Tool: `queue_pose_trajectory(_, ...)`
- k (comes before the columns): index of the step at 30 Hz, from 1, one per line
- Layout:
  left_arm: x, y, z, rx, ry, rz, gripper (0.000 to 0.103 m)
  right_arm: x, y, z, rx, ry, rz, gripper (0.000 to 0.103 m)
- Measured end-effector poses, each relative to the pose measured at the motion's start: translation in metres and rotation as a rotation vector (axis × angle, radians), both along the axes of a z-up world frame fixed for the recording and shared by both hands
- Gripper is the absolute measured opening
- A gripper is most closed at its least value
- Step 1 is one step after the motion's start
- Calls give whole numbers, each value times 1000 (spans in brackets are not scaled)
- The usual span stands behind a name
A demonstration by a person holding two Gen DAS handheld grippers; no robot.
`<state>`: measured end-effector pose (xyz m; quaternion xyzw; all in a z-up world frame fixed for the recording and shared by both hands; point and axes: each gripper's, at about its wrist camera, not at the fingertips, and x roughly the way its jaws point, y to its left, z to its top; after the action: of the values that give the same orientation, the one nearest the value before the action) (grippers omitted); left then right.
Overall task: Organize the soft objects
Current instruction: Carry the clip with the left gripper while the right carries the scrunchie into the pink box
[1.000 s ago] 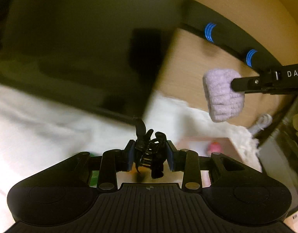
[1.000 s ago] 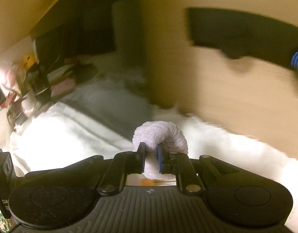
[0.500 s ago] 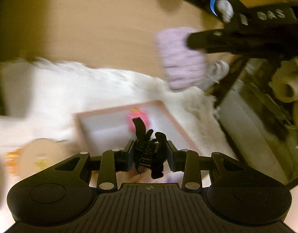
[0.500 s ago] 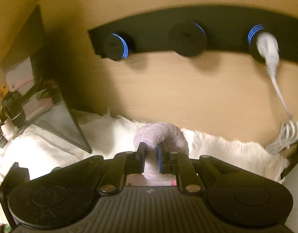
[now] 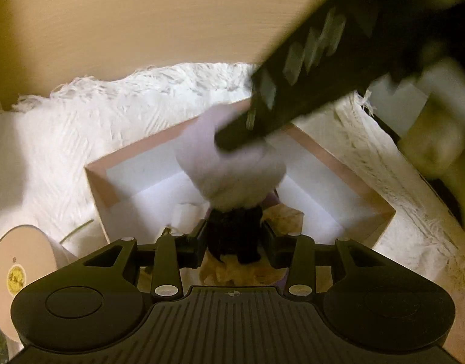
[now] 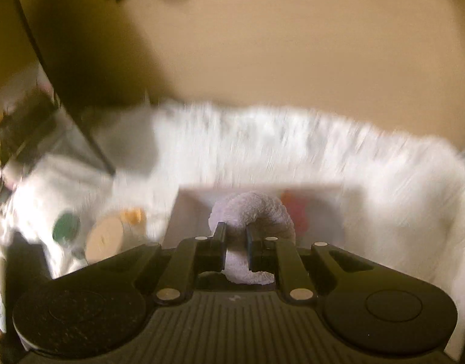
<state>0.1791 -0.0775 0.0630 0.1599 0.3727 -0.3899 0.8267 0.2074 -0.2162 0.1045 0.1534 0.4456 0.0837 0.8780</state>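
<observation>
Two grippers meet over the box (image 5: 381, 212), and you hold something soft in each. Your right gripper (image 6: 235, 238) has its fingers (image 6: 219, 242) clenched on a lilac scrunchie (image 6: 256, 209), which loops up and over the fingertips. In the left wrist view that scrunchie (image 5: 232, 176) hangs above the open box, with the right gripper (image 5: 308, 69) reaching in from the upper right as a dark blur.

Your left gripper (image 5: 234, 236) has a black hair tie (image 5: 234, 233) between its fingers (image 5: 270, 242), and the jaws are opening. The pads look to stand just off the black bundle, though shadow makes that hard to judge. Below it, inside the box, lies a tan crumpled piece (image 5: 281, 217).

The box is pink-rimmed with white inner walls and sits on a white shaggy rug (image 5: 126, 112) against a tan wall (image 5: 141, 15). From the right wrist the box (image 6: 196, 206) shows a red blurred thing (image 6: 296, 212) inside. Left of the box a round wooden lid (image 6: 106, 238) and a green disc (image 6: 66, 227) lie on the rug (image 6: 293, 145).
</observation>
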Motion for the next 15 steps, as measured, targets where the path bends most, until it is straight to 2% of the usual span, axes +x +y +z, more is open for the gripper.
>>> queue_pose_trajectory(4,-3,6,3,-5,-4,0,44,8,3,-25,-18,52,-11,13)
queue_pose_trajectory(7,-5,9,9,-31,-9,9,42,9,-1,-29,-1,68,-26,13)
queue_pose_trajectory(15,-16,36,52,-185,-79,35,42,6,-2,-26,-23,65,-36,13)
